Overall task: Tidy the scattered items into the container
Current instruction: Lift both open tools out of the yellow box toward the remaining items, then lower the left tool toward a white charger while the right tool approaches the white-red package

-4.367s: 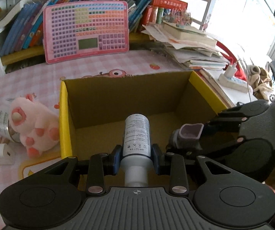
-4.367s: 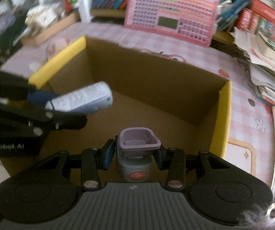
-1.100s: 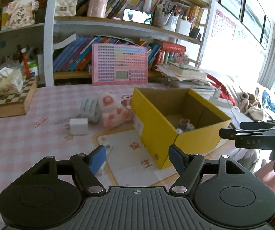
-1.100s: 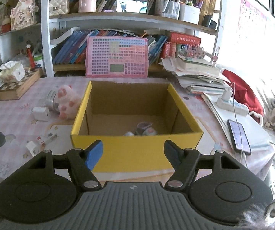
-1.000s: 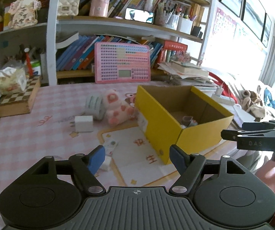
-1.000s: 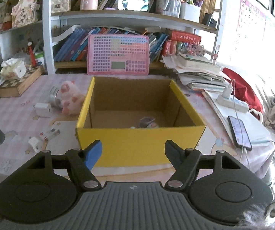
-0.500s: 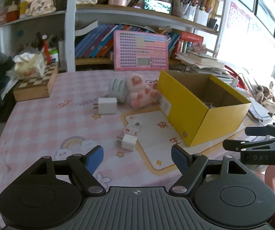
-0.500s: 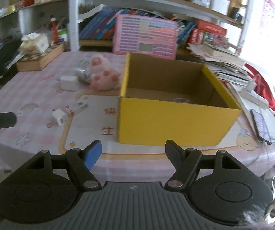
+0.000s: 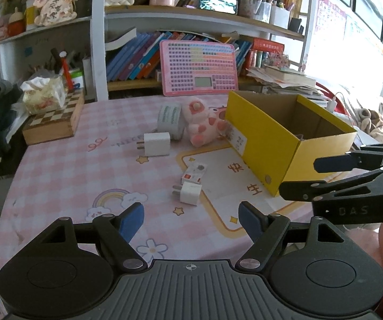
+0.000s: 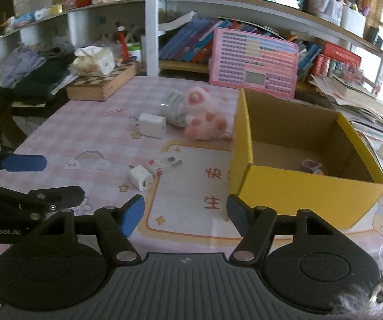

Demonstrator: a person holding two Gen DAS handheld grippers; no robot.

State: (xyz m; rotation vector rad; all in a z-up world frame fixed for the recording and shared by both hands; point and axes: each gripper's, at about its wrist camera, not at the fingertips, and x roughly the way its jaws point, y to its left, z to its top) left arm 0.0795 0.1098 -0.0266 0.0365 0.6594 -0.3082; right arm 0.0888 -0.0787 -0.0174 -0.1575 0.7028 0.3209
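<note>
Both grippers are hovering empty over the bench — the left gripper with jaws spread, the right gripper released too, its jaws just narrowing on nothing. Two white chargers, a pink plush toy and a small carton are lying left of the yellow box — something purple, perhaps a cap, is sitting inside.

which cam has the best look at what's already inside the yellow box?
Right wrist: it looks into the yellow box and shows a purple-lidded item on its floor. Left wrist sees the box side-on; only a sliver of that item shows.
</note>
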